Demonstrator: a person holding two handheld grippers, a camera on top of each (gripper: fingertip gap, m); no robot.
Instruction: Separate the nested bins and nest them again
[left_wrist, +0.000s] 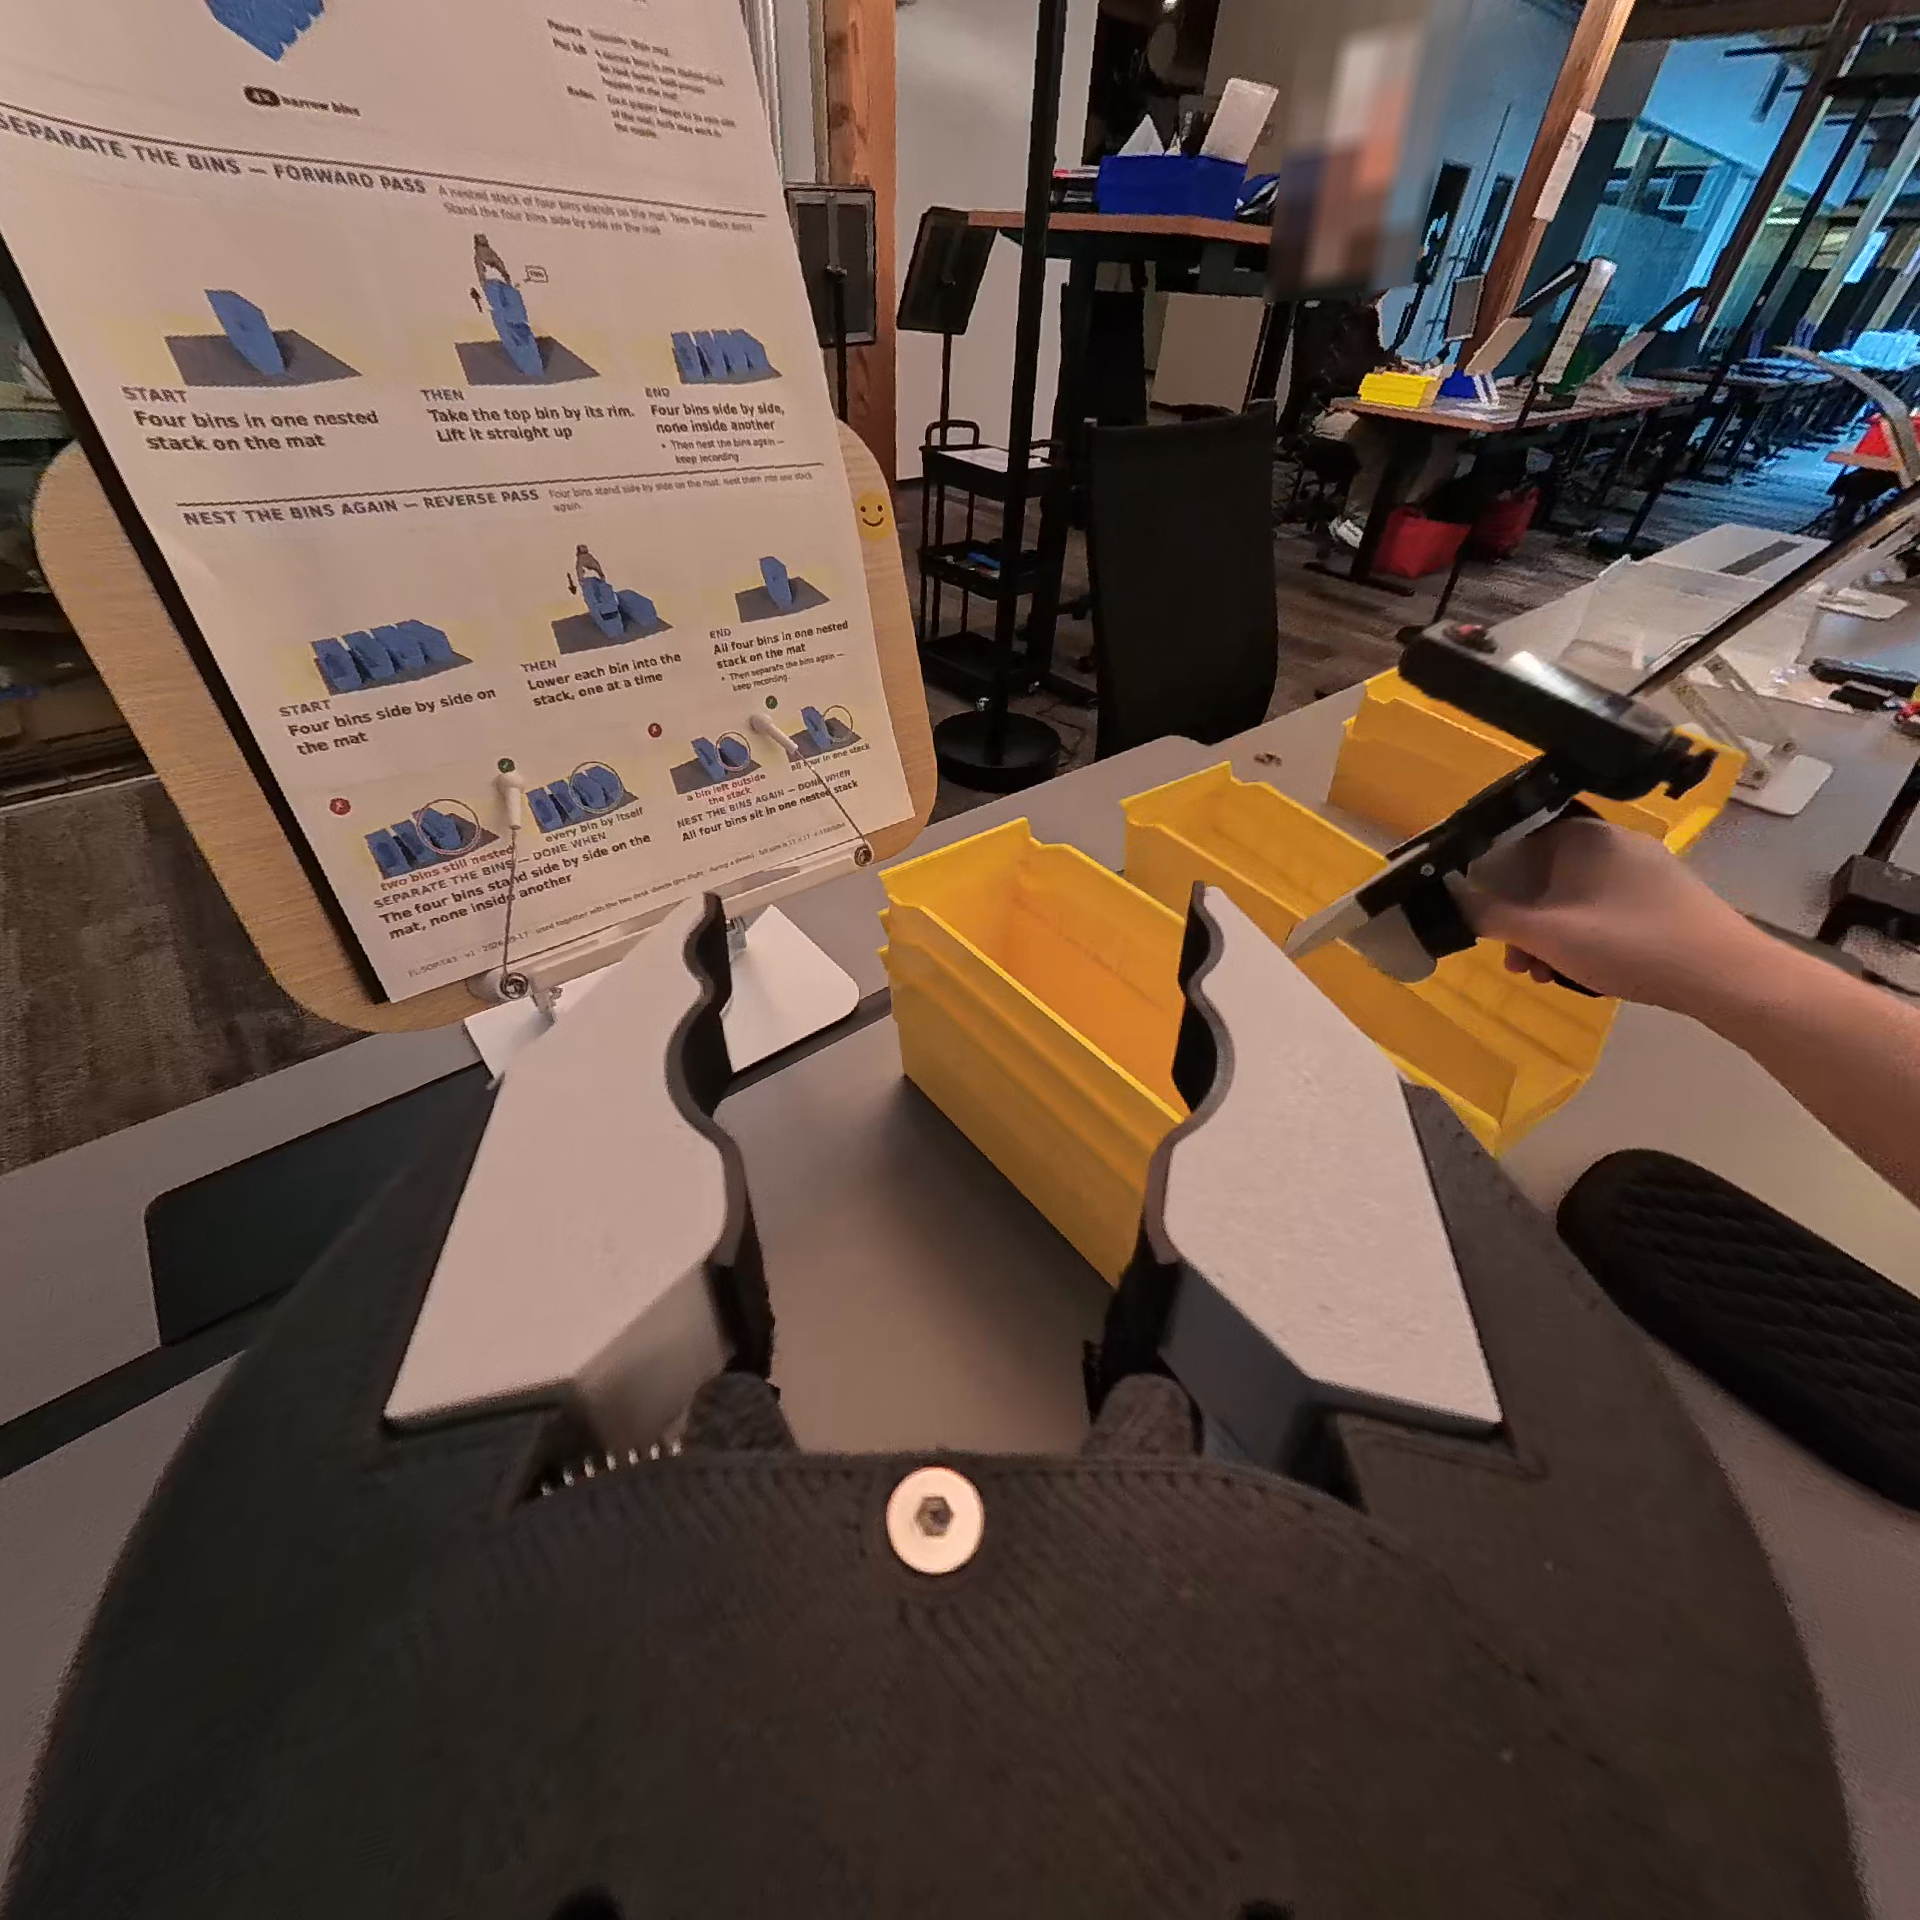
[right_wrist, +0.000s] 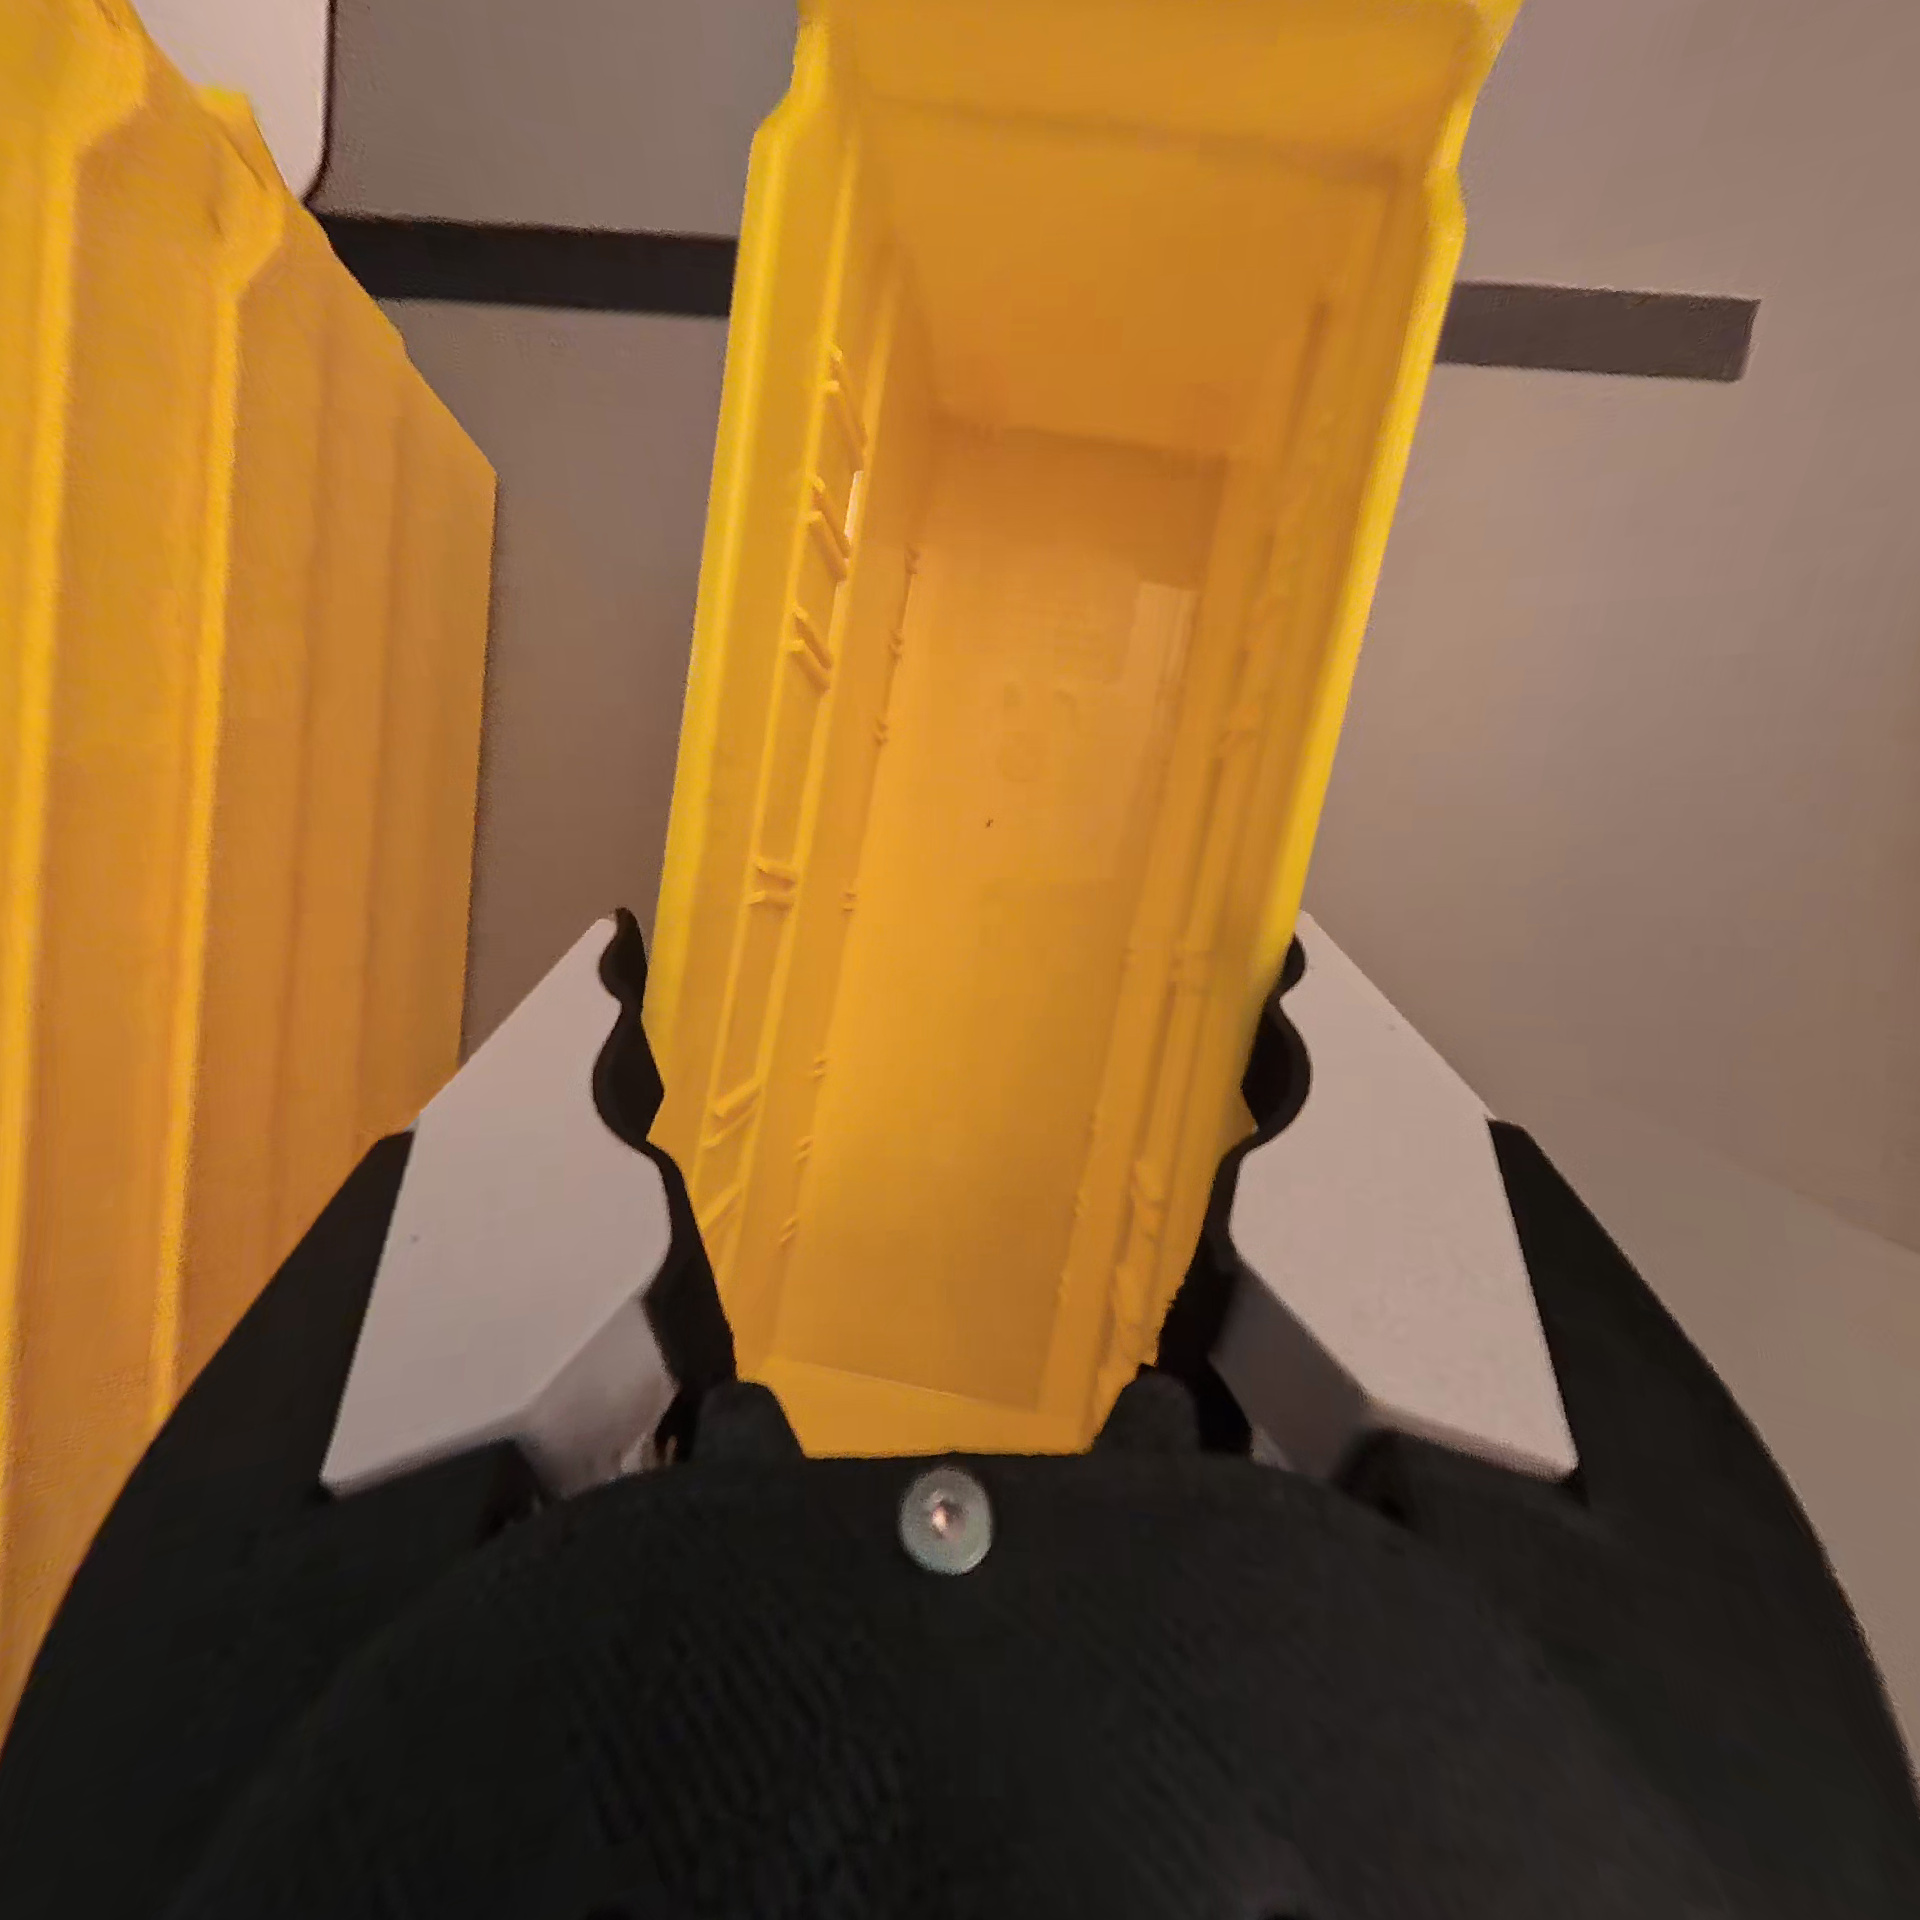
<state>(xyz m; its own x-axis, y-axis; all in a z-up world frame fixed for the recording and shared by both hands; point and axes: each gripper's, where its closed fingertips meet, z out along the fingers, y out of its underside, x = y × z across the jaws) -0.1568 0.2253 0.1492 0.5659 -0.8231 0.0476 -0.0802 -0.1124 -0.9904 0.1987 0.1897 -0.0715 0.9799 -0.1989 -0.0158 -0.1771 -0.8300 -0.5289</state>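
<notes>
Left tongs (left_wrist: 951, 997) are held wide open with nothing between the pads, above the worktop (left_wrist: 935, 1195); a yellow nested stack (left_wrist: 1039, 1039) stands just to their right. Right tongs (right_wrist: 961, 1039) are closed across a single yellow bin (right_wrist: 1039, 727), both pads pressed on its long side walls. Another yellow bin (right_wrist: 208, 727) is seen left of them.

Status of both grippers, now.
Left gripper: open, holding nothing.
Right gripper: closed on the sides of a long yellow plastic bin.
</notes>
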